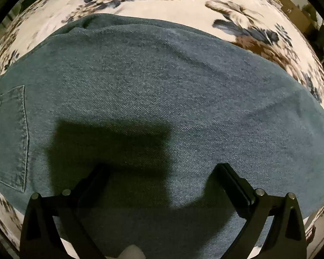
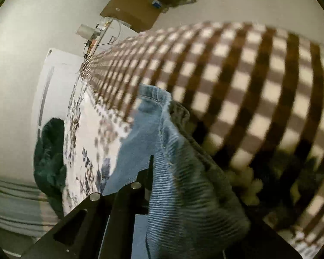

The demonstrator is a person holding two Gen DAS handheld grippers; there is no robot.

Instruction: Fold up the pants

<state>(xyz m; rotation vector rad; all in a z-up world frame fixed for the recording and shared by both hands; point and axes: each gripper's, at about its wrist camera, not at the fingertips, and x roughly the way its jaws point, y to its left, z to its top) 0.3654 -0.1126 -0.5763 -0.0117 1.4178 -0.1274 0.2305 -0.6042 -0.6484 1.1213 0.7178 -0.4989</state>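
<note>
My left claw (image 1: 162, 172) hangs released over the jeans (image 1: 162, 90), its two fingers spread wide with denim between and below them, touching nothing that I can see. The jeans lie spread on the floral bedspread (image 1: 183, 10), with a back pocket (image 1: 8, 136) at the left of that view and a few shallow wrinkles running across the middle.

My right claw (image 2: 153, 172) is clenched on a leg end of the same jeans (image 2: 179, 183): the hem (image 2: 155, 95) sticks up past the fingertips and the cloth drapes over the right finger, lifted off the bed. Behind it is a brown checked blanket (image 2: 248, 75), and a dark green garment (image 2: 49, 155) hangs at the bed's left edge.

I judge the step to be carrying this leg end over to make a fold. To do it well, I should keep the right claw's grip firm and lift high enough that the cloth does not drag and bunch. The left claw is best lowered to pin the denim flat at the intended crease, so the body does not slide. I then lay the hem down with edges matched. The hold looks off-centre, so one corner may sag.
</note>
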